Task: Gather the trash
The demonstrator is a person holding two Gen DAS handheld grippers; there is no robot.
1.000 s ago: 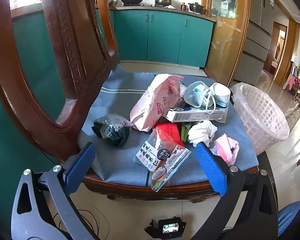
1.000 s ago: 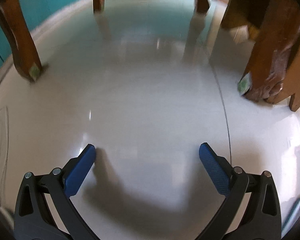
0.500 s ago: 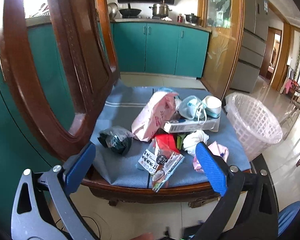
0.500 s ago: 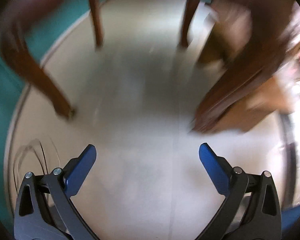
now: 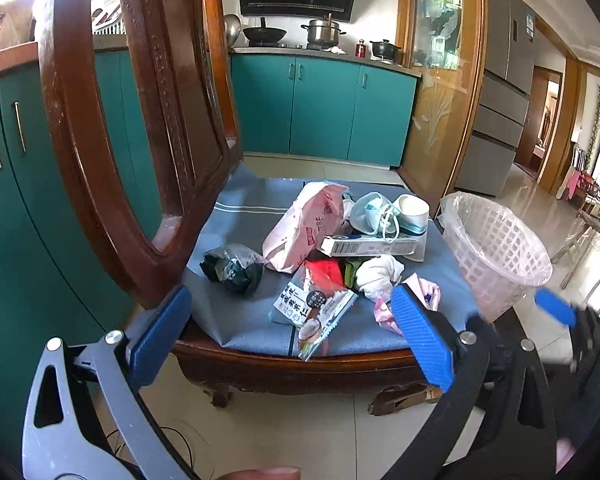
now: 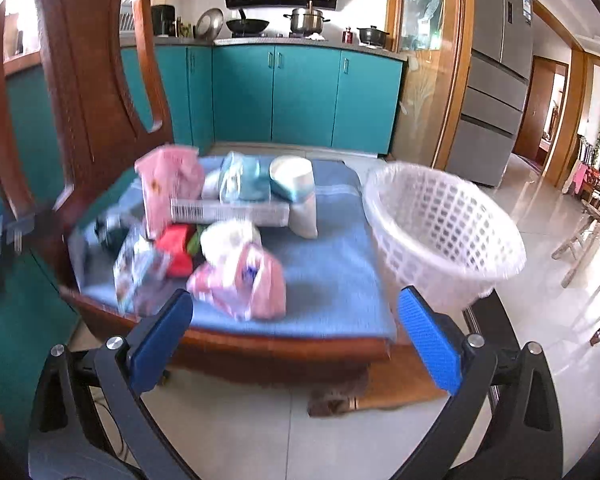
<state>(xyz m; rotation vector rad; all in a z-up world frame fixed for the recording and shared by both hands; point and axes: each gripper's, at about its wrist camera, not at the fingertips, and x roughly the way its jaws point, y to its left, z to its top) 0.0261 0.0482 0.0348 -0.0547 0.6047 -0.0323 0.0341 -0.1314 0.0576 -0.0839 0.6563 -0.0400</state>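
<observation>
A pile of trash lies on the blue cushion (image 5: 244, 216) of a wooden chair: a pink bag (image 5: 304, 228), a white box (image 5: 374, 245), a face mask (image 5: 370, 212), a paper cup (image 5: 412, 210), a crumpled tissue (image 5: 378, 272), a snack packet (image 5: 312, 308), a dark wad (image 5: 232, 268) and a pink wrapper (image 6: 240, 284). A white lined basket (image 5: 496, 248) stands right of the chair; it also shows in the right wrist view (image 6: 440, 232). My left gripper (image 5: 288, 336) is open and empty before the chair's front edge. My right gripper (image 6: 296, 340) is open and empty, further right.
The chair's carved wooden back (image 5: 100, 120) rises at the left. Teal kitchen cabinets (image 5: 320, 108) stand behind, a fridge (image 5: 500, 112) at the back right. Tiled floor (image 6: 540, 280) extends to the right of the basket.
My right gripper has swung up from facing the floor under the chair and now faces the chair and basket. My left gripper has pulled back a little.
</observation>
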